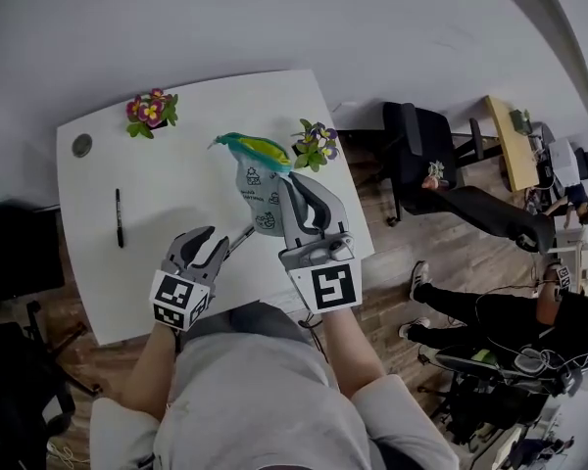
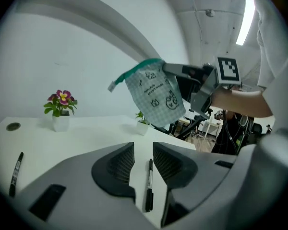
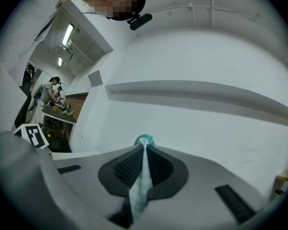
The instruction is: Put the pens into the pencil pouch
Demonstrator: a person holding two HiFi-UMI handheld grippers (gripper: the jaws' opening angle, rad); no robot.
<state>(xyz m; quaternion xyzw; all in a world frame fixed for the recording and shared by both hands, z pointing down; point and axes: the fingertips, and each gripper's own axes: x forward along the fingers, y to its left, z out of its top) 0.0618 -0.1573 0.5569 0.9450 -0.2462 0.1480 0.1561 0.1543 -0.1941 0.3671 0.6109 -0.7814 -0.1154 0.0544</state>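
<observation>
The right gripper (image 3: 144, 152) is pinching the checked pencil pouch (image 2: 156, 97) shut-jawed above the white table (image 1: 176, 179), while the left gripper (image 2: 143, 150) is hovering with jaws apart around a black pen (image 2: 149, 186), seemingly without touching it.

Table (image 1: 176, 189) is shown centre-left in head view. Pen (image 1: 119, 218) is laid near its left edge; 2nd pen (image 2: 149, 186) is laid on it btwn left gripper's (image 1: 208, 245) parted jaws, lower centre. Pouch (image 1: 260, 189) is held above table's right part by right gripper (image 1: 292, 186). Plant pot (image 1: 151, 112) is placed upper left, 2nd plant pot (image 1: 316, 143) right of pouch.
</observation>
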